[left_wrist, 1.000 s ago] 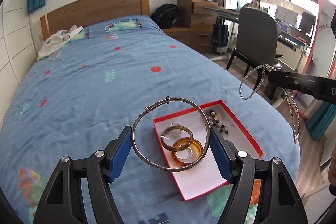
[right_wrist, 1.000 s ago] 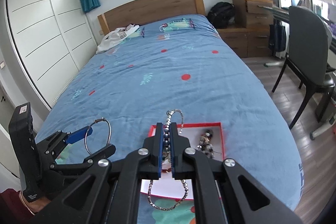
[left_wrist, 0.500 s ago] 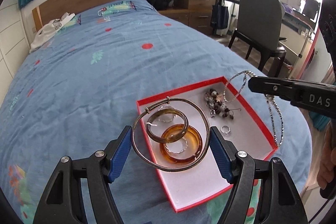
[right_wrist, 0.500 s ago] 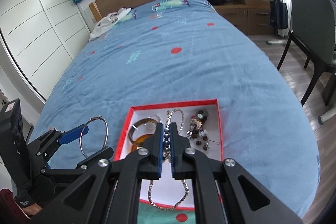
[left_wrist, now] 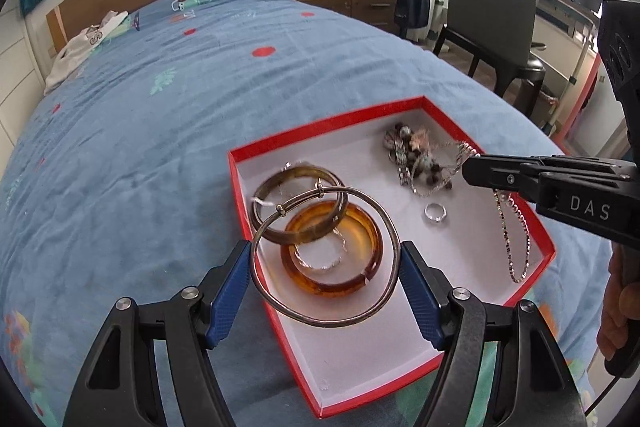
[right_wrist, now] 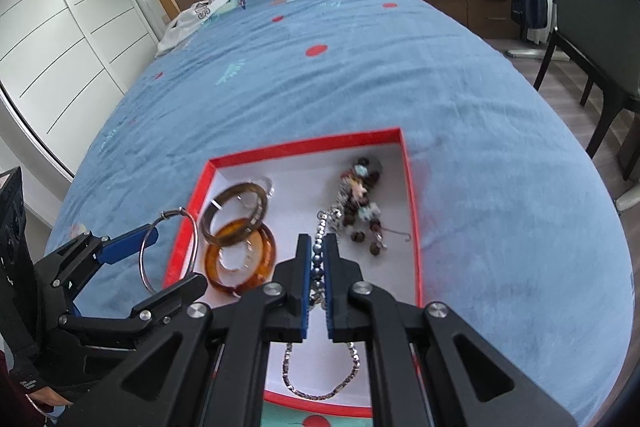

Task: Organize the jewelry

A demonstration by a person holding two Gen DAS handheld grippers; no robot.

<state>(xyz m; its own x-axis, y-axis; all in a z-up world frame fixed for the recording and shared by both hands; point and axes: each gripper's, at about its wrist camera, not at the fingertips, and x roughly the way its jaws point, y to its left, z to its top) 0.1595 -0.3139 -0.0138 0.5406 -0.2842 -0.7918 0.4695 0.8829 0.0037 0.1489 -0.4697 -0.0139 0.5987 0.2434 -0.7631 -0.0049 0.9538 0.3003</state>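
Low in the left wrist view, the left gripper (left_wrist: pixel 326 281) has its blue-padded fingers (left_wrist: pixel 228 291) spread wide and pressed against the two sides of a large thin silver-metal bangle (left_wrist: pixel 325 255), which stands tilted between them above the near left part of a shallow red cardboard box with a white floor (left_wrist: pixel 236 163). At the right edge of that frame the right gripper (left_wrist: pixel 466 169) reaches in sideways, its jaws nearly closed on a silver beaded chain bracelet (left_wrist: pixel 514 239) whose loop hangs down over the box's right side. From the right wrist view, the same chain (right_wrist: pixel 318 267) runs up between the narrow gap of the right gripper (right_wrist: pixel 316 247), and its lower loop shows at the bottom centre over the white floor.

Inside the box, left of centre, a wide amber translucent bangle (left_wrist: pixel 332 247) lies flat with a thinner olive-brown bangle (left_wrist: pixel 298 205) leaning across its upper left rim; a thin silver ring-shaped piece lies inside the amber one. Toward the upper right of the box sits a tangled cluster of dark and pastel beaded jewelry (left_wrist: pixel 412 155), and a small silver finger ring (left_wrist: pixel 435 213) lies below it. The box rests on a blue patterned bedspread (left_wrist: pixel 140 147). A grey office chair (left_wrist: pixel 492 15) stands at the upper right.
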